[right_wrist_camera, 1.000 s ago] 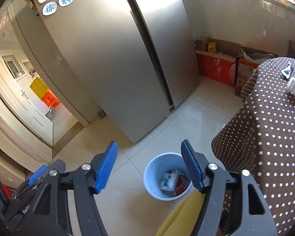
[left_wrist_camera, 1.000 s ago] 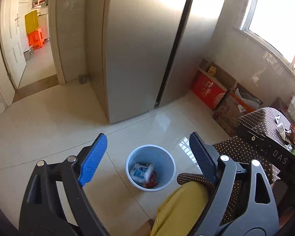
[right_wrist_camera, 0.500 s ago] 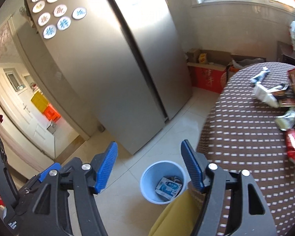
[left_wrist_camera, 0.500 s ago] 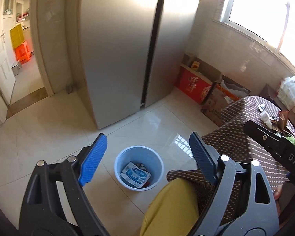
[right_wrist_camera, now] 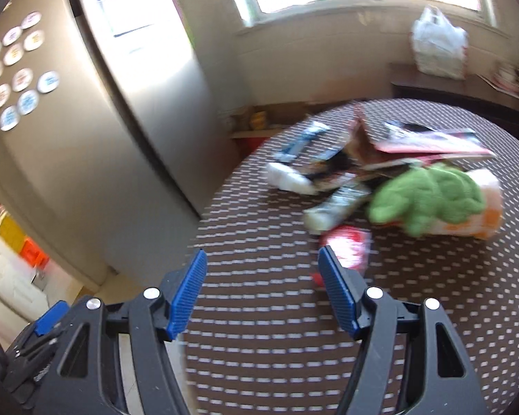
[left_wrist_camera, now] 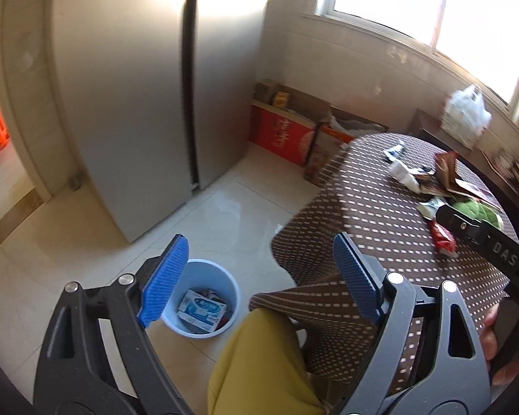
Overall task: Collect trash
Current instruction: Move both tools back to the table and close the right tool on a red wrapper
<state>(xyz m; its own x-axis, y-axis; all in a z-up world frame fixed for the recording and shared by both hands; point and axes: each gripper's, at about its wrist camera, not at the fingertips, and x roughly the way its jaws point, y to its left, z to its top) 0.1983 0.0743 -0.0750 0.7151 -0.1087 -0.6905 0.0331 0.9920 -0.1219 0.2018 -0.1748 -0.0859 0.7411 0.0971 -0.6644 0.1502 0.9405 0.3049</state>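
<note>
Our right gripper (right_wrist_camera: 261, 295) view was blurred; wrappers (right_wrist_camera: 342, 204) smeared. Both jaws stood wide, empty; left gripper (left_wrist_camera: 259, 282) overlapped the bin (left_wrist_camera: 225, 278).

On the black bar of my right gripper (left_wrist_camera: 494, 245), seen from my left wrist camera, white letters read "DAS"; the bar runs out of frame there, so the word may continue. The red carton (left_wrist_camera: 282, 135) on the floor against the wall carries gold characters, too smeared for me to read. The blue-and-white box (left_wrist_camera: 201, 311) in the blue bin (left_wrist_camera: 226, 278) has printing I cannot make out. From my right wrist camera, the round magnets (right_wrist_camera: 19, 79) on the fridge (right_wrist_camera: 86, 131) each bear a mark, probably a single character, but the blur leaves none legible.
</note>
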